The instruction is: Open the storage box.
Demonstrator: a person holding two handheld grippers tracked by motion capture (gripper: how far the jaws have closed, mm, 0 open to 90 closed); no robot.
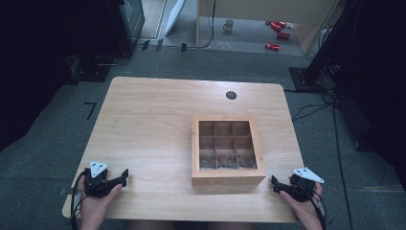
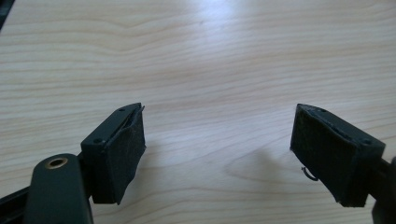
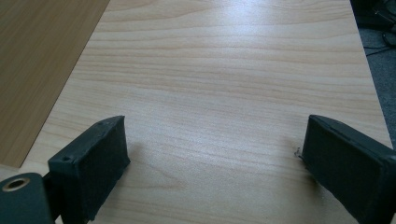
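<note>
so, one wooden box sits on the table, its top split into nine compartments, three rows of three. two grippers rest at the near edge: the left gripper well off to the box's left, the right gripper just beside the box's near right corner. both have jaws spread wide, nothing between them. one dark round hole lies beyond the box.

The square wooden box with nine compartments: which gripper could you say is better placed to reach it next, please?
Probably the right gripper: it sits open just beside the wooden compartment box's near right corner, while the open left gripper has more bare table to cross.
</note>
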